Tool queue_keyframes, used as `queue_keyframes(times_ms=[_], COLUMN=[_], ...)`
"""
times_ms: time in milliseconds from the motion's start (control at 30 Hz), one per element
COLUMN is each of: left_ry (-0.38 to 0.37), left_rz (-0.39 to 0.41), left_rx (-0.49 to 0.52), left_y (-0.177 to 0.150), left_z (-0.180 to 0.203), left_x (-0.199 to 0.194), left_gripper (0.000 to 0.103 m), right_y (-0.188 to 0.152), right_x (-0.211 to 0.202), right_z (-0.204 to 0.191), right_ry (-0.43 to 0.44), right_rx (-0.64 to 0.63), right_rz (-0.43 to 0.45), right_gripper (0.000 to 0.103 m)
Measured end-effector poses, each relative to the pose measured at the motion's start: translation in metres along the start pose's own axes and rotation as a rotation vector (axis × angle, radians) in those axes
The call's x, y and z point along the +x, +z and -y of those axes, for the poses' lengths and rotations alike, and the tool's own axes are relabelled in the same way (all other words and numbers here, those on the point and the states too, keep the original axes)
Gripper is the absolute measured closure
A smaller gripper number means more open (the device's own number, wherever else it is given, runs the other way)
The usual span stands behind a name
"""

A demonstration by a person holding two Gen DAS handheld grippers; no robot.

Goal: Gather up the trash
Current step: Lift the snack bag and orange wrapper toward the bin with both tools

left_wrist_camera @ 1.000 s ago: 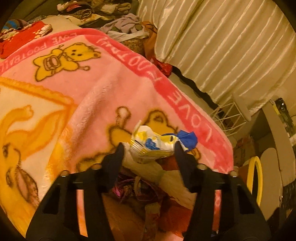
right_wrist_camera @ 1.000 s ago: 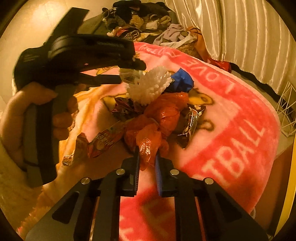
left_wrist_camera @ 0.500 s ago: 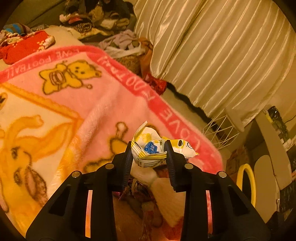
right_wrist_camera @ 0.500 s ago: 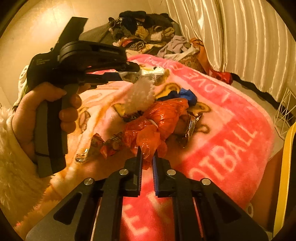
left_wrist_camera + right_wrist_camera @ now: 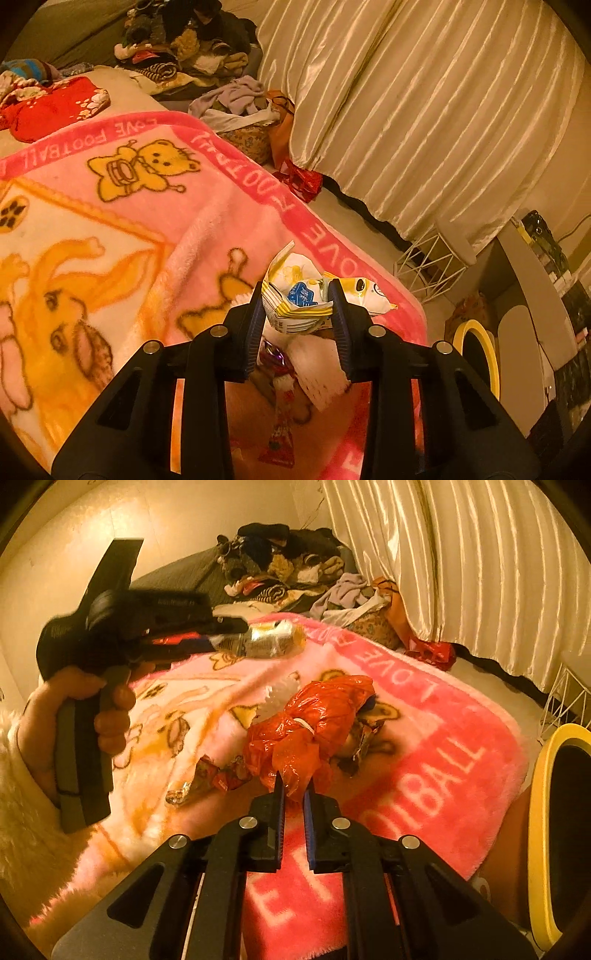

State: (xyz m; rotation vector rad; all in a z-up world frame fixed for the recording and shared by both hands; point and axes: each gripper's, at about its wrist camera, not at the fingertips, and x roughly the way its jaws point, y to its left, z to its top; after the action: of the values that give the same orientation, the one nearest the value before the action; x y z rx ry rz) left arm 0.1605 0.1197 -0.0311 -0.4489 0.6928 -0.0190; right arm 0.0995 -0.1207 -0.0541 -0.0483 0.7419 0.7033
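My left gripper [image 5: 297, 295] is shut on a crumpled yellow, white and blue snack wrapper [image 5: 299, 299] and holds it above the pink blanket [image 5: 147, 206]. In the right wrist view the same gripper [image 5: 236, 635] holds the wrapper [image 5: 273, 640] high over the bed. My right gripper [image 5: 293, 788] is shut on the edge of an orange plastic bag [image 5: 314, 720] that lies on the blanket [image 5: 443, 746]. More wrappers [image 5: 218, 775] and a white bumpy sheet [image 5: 277, 698] lie around the bag.
A clothes pile [image 5: 280, 565] lies at the far end of the bed. Curtains [image 5: 424, 110] hang to the right. A white wire rack [image 5: 428, 262] and a yellow-rimmed bin [image 5: 554, 830] stand on the floor beside the bed.
My left gripper closed on the snack wrapper and lifted it up and away from the trash pile. My right gripper stayed shut on the orange bag and pulled back slightly.
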Motion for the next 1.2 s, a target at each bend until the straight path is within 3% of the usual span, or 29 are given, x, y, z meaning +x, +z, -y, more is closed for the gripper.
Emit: queue_keyframes(times_ms=[1200], left_ry=[-0.089], left_rz=[0.012], left_rx=[0.166], left_y=[-0.023], left_z=[0.103], left_x=[-0.017], left_gripper=[0.076], right_y=[-0.007], right_x=[-0.081], right_z=[0.046], right_ry=[-0.101], right_rx=[0.142], right_rz=[0.19], right_gripper=[0.094])
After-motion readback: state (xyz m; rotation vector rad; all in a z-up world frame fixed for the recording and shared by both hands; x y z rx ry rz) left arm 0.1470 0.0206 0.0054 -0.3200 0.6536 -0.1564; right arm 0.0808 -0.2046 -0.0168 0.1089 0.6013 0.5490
